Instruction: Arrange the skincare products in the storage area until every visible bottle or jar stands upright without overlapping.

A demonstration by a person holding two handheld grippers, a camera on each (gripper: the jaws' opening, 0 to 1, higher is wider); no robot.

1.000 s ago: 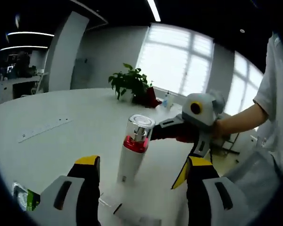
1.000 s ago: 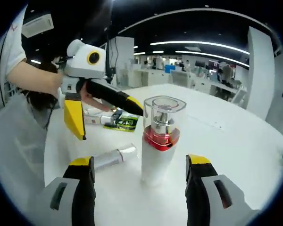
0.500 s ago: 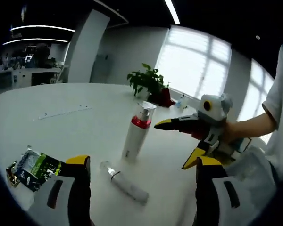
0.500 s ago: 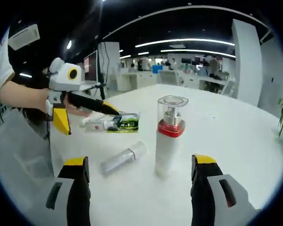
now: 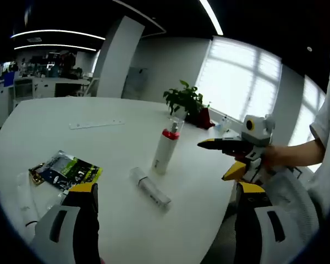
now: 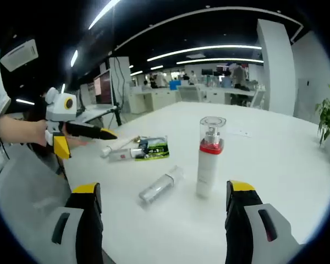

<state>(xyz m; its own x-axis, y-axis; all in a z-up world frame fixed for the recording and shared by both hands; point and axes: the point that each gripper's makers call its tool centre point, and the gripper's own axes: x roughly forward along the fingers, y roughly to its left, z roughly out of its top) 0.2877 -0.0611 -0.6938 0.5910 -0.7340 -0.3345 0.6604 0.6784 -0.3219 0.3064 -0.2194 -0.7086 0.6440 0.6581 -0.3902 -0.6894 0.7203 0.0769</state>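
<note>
Currently both our left claw (image 5: 164, 220) and right claw (image 6: 164, 220) gape wide, empty. Pump bottle (image 6: 208, 157) stands upright on the surface (image 6: 275, 159); clear-capped tube (image 6: 160, 185) lies beside it. We judge: grip the tube mid-body, tip upright, well apart from the bottle.

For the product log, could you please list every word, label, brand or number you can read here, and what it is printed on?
No text can be read in either view.
Green and black sachet: it carries print, too blurred to read.
Upright pump bottle: no legible label.
Lying clear tube: no legible label.
</note>
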